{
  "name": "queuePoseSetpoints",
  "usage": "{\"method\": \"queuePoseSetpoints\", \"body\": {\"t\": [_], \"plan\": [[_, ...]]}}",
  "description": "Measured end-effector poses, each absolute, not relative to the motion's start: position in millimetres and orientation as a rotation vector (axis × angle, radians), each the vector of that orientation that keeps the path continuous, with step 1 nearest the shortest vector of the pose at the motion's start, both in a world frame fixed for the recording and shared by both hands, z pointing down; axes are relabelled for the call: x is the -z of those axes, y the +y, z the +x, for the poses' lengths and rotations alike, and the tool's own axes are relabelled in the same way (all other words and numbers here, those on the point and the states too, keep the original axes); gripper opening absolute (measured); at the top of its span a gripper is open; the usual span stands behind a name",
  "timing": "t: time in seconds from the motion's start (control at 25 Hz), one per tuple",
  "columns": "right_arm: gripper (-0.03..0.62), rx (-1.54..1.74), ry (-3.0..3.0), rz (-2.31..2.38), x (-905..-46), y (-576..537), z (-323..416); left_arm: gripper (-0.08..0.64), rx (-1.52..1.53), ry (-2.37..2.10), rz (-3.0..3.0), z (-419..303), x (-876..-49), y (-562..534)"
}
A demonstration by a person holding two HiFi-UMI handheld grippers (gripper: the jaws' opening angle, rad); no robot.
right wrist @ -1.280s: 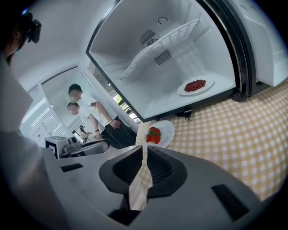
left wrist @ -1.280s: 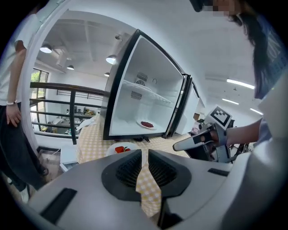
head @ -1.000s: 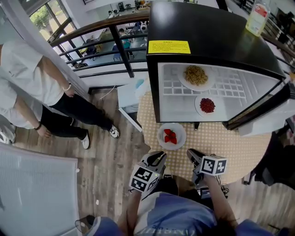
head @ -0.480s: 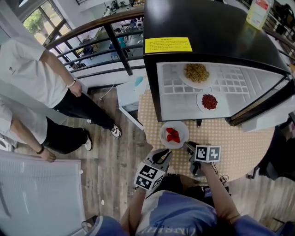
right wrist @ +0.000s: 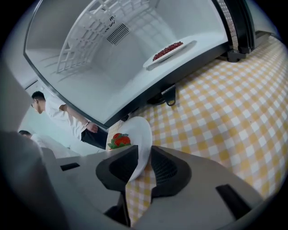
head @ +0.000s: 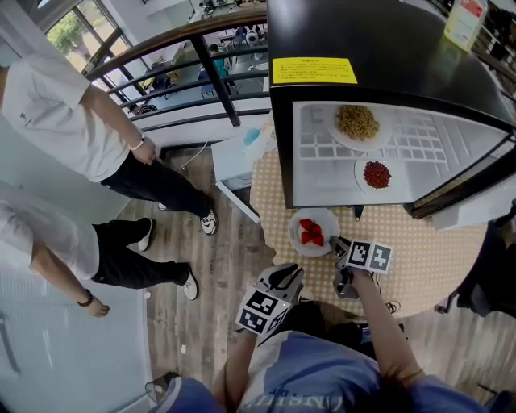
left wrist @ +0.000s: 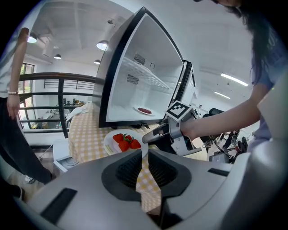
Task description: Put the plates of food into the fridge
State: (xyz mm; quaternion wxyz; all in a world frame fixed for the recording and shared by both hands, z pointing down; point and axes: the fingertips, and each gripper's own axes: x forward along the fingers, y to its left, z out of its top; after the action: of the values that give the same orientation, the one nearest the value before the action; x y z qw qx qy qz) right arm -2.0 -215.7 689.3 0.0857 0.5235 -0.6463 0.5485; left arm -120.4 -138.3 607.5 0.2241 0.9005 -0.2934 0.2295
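A white plate of strawberries (head: 313, 232) sits on the yellow checked cloth in front of the open fridge (head: 387, 73). My right gripper (head: 335, 243) is at its near right rim. In the right gripper view the rim (right wrist: 137, 134) runs between the jaws, which have just been opening and do not clamp it. My left gripper (head: 284, 275) hovers behind the plate (left wrist: 122, 141), its jaws slightly apart and empty. Two plates are inside the fridge: red beans (head: 376, 174) on the floor, a brownish dish (head: 357, 123) on the shelf.
The fridge door (head: 468, 202) hangs open at the right. A bottle (head: 463, 20) stands on the fridge top. Two people (head: 89, 121) stand on the wooden floor at the left, by a railing (head: 201, 40). The table's edge (head: 266, 242) lies just left of the plate.
My right gripper has moved forward and down to the plate's rim, and its jaws have opened around it. The left gripper has barely moved. The people at the left have shifted.
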Motion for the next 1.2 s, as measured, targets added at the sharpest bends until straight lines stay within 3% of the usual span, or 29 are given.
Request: {"method": "queuePoseSetpoints", "body": {"t": [0.08,0.6,1.2], "plan": [[0.064,-1.671,-1.902,1.589,-692,-220,-1,0.041,-0.639,-0.808,2.484,-122,-609,-139],[0.021,-2.440,-1.922,1.598,-645,-214,-11,0.043,-0.627,-0.828,2.495,-130,-602,-154],[0.023,-2.435,-2.141,1.632,-573,-178,34,0.041,-0.597,-0.774,2.551,-106,-593,-160]]}}
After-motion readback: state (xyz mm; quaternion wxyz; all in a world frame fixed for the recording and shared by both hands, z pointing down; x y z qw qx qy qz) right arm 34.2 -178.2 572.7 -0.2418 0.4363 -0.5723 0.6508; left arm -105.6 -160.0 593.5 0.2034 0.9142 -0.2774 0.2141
